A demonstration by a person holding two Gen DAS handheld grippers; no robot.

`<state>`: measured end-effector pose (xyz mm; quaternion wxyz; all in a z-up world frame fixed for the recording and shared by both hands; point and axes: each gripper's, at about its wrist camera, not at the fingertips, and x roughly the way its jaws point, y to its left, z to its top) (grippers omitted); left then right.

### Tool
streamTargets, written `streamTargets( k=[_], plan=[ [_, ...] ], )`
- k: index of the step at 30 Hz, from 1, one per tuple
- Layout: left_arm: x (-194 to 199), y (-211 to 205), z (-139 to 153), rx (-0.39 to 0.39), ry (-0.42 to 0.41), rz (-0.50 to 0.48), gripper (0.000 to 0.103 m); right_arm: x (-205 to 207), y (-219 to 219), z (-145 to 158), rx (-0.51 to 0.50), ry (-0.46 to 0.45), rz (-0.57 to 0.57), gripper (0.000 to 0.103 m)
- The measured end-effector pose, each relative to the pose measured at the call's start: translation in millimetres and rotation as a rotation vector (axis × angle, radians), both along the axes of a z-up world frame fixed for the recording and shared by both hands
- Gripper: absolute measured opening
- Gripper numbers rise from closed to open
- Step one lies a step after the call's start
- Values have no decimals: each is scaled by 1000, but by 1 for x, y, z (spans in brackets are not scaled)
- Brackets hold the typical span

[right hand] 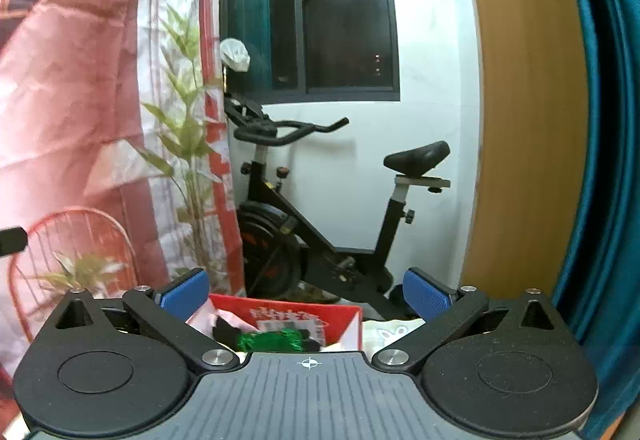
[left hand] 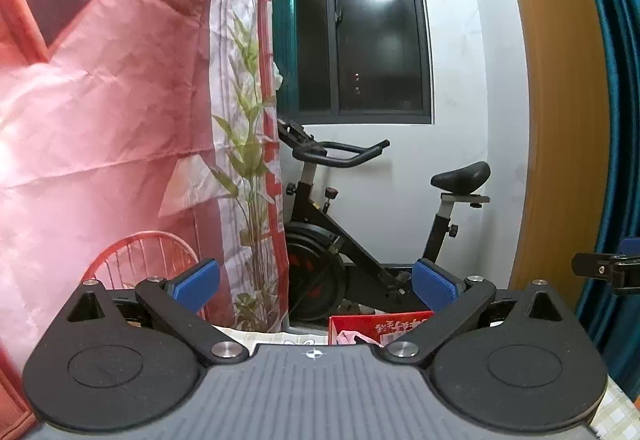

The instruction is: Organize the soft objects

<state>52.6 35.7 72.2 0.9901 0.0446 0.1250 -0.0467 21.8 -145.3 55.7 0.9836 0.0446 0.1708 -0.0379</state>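
A red box (right hand: 344,320) sits low between my right gripper's fingers, just beyond them. It holds soft things: a pink cloth (right hand: 224,318), a black item (right hand: 226,332) and a shiny green piece (right hand: 276,340). My right gripper (right hand: 306,294) is open and empty, raised above the box. In the left wrist view the same red box (left hand: 380,326) with pink cloth (left hand: 348,338) shows low, right of centre. My left gripper (left hand: 316,284) is open and empty. The right gripper's tip (left hand: 604,270) shows at the far right edge.
An exercise bike (left hand: 340,224) stands ahead under a dark window (left hand: 360,19). A red printed backdrop (left hand: 100,119) with a plant picture hangs at the left. A wooden door frame (left hand: 560,119) and teal curtain (left hand: 624,79) are at the right. A light patterned tablecloth (left hand: 280,338) lies below.
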Motion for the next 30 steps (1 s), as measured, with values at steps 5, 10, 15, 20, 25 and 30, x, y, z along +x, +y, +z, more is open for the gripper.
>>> streamTargets(
  k=[5,10,15,20,25,30],
  plan=[
    [-18,3,7,-27,-12,3,103,-17,0,12,-4,-16,-3,103],
    [-22,3,6,-28,-6,16,103,-26,3,16,-29,-4,5,103],
    [-15,4,6,-13,-9,22,103,-33,7,21,-57,-15,-2,103],
    [-15,2,5,-10,2,23,103,-35,6,23,-61,-26,-5,103],
    [-14,4,4,-7,11,31,103,-35,4,22,-57,-23,-8,103],
    [-12,5,2,-7,20,37,103,-34,4,21,-61,-20,-11,103]
  ],
)
